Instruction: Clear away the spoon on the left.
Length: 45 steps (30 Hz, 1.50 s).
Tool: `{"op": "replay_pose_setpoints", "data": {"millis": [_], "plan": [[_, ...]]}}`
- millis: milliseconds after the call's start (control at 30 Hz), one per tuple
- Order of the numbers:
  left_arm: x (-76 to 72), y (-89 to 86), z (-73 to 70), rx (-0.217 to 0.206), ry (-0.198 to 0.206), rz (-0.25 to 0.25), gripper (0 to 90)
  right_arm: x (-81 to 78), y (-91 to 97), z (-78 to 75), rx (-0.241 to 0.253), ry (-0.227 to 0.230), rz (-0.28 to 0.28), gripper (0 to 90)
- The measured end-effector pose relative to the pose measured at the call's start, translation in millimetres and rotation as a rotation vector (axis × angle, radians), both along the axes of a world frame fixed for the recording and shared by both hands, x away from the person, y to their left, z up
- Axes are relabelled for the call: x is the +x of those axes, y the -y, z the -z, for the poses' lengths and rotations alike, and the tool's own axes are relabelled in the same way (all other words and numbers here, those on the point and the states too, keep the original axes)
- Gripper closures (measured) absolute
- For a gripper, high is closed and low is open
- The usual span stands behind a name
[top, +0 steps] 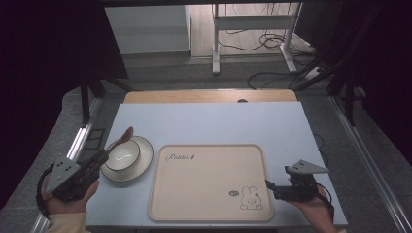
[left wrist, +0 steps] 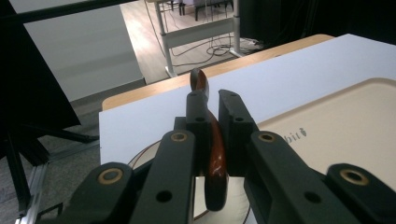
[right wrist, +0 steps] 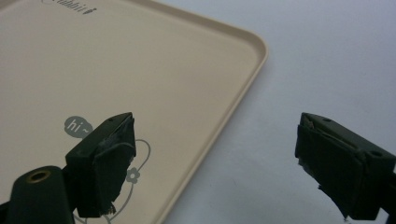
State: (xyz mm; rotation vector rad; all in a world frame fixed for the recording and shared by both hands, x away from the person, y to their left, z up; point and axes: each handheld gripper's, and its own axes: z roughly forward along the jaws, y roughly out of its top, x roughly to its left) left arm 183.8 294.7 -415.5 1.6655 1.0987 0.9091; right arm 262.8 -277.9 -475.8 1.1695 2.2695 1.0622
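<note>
Holding a brown spoon (left wrist: pixel 213 154) clamped in my left gripper (top: pixel 99 158), just above the bowl (top: pixel 122 154) on its plate (top: pixel 144 160), left of the tray (top: pixel 209 213); gripped edge-on, probably for carrying. Right gripper (top: pixel 270 187) waits wide, empty, at the tray's right edge.

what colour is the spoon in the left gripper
Glossy reddish-brown, like lacquered wood. The spoon shows best in the left gripper view, clamped in the left gripper.
</note>
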Motion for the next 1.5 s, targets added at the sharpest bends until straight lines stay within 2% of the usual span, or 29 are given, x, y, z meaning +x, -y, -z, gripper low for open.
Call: {"op": "replay_pose_setpoints", "data": {"millis": [500,800,1500], "plan": [[10.4,14.1,-6.4,0.002,0.01,0.035,84.7,-0.2,0.0,-0.3,-0.001,0.004,-0.004,12.6],[16.3,24.6,-13.1,0.001,0.028,0.054,84.7,-0.4,-0.5,-0.8,-0.001,0.004,-0.003,12.6],[28.3,41.3,-14.7,0.001,0.026,0.087,84.7,-0.3,-0.6,-0.8,-0.006,0.005,-0.004,12.6]]}}
